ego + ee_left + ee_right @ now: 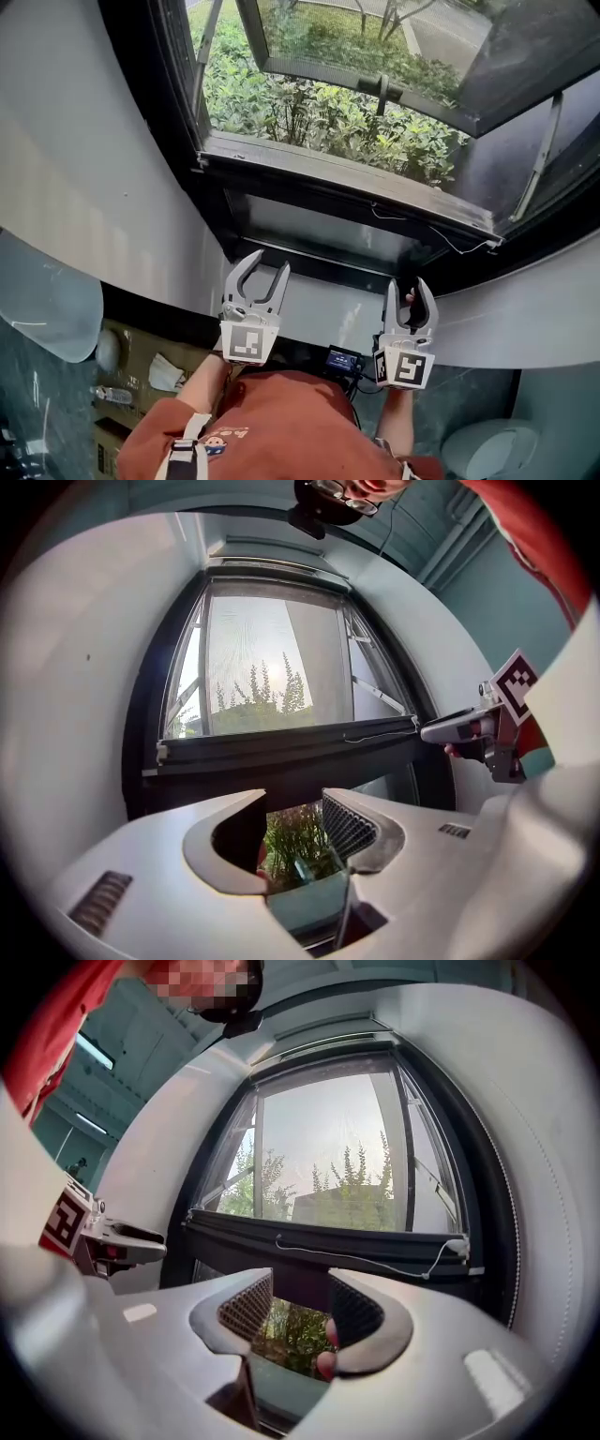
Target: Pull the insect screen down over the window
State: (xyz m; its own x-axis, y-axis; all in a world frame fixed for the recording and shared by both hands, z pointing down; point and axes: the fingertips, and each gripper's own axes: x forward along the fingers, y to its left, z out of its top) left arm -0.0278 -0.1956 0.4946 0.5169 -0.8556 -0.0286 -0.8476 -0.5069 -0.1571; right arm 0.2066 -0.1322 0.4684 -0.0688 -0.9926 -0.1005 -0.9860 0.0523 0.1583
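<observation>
I'm looking steeply down on a smooth, curved, pale grey wall (pixel 75 169) that fills the left of the head view. The window (pixel 309 183) is set in it across the upper middle, with a thick matt-black frame. Its glass sash (pixel 319 75) swings outward at the top of the picture and has a dark handle on its lower rail. Leafy green bushes (pixel 309 112) fill the opening. Under the opening a narrow fixed pane (pixel 319 230) slants through the centre of the frame.

The screen's straight black bar (pixel 319 1241) lies across the foot of the opening, just above the pane, in the middle of the right gripper view. A thin white cord (pixel 375 1262) sags along the bar to a white end cap at the right. Above the bar the opening looks faintly hazy. I can't tell for sure whether mesh covers it.

Both grippers sit at the lower centre of the head view, below the window and apart from it. The left gripper (pixel 269 262) is smooth white plastic with curved jaws. Its jaws stand moderately apart with nothing held, and only bushes and pane show through the gap. The right gripper (pixel 407 284) matches it, with its jaws also apart and empty. A pink fingertip (pixel 328 1349) shows at the inner edge of one jaw. The pads (pixel 347 825) are dark, with a fine ribbed grid.
</observation>
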